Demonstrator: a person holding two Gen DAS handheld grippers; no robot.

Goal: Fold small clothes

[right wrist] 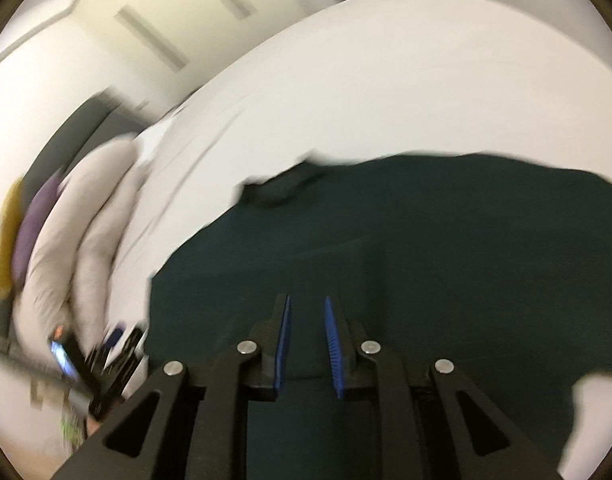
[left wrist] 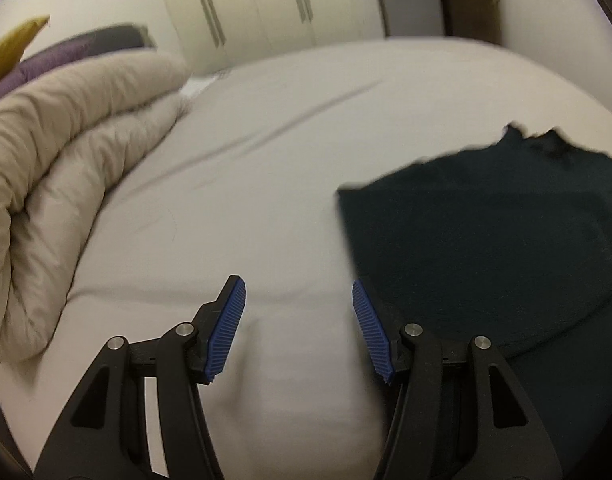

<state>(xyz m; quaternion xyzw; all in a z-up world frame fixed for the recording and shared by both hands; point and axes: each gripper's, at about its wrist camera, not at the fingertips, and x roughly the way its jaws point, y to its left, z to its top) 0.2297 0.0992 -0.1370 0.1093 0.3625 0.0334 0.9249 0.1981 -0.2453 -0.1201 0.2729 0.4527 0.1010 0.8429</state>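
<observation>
A dark green garment (left wrist: 486,232) lies spread flat on the white bed sheet (left wrist: 245,200). My left gripper (left wrist: 299,292) is open and empty above the sheet, just left of the garment's left edge. In the right wrist view the same garment (right wrist: 406,240) fills the lower half, with its collar (right wrist: 281,188) at the far left. My right gripper (right wrist: 307,304) hovers over the garment's near part with a narrow gap between its blue pads and nothing between them. The left gripper (right wrist: 105,356) shows blurred at the lower left.
A folded beige duvet (left wrist: 65,168) lies on the left of the bed, with purple and yellow cushions (left wrist: 57,56) behind it. White wardrobe doors (left wrist: 265,8) stand beyond the bed. The duvet also shows in the right wrist view (right wrist: 85,220).
</observation>
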